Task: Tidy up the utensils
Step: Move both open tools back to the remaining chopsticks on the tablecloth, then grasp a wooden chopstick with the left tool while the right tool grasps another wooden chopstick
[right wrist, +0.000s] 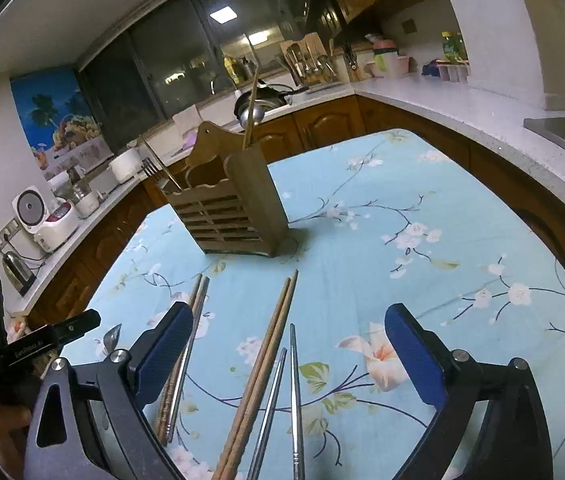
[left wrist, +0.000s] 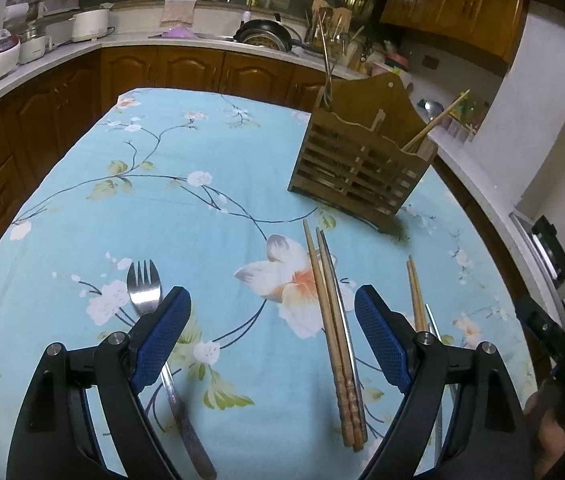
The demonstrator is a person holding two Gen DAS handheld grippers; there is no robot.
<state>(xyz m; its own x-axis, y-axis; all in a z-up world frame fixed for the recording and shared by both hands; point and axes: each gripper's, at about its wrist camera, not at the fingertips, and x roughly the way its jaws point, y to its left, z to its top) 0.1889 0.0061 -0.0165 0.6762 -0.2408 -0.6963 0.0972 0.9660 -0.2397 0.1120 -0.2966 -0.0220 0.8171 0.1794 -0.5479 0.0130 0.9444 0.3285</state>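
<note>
Left wrist: slatted wooden utensil holder [left wrist: 358, 168] stands upright.

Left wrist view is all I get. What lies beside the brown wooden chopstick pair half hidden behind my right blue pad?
Observer: Two silver metal chopsticks lie alongside that brown wooden chopstick pair.
Operator: Is the other tool holding anything?
Observer: No. The right gripper has its jaws open and empty.
Operator: What is in the slatted wooden holder?
Observer: In the slatted wooden holder, a metal fork shows its tines at the left end.

Left hand-held gripper [left wrist: 272, 300] and right hand-held gripper [right wrist: 288, 320] gape wide, tilted downward.
</note>
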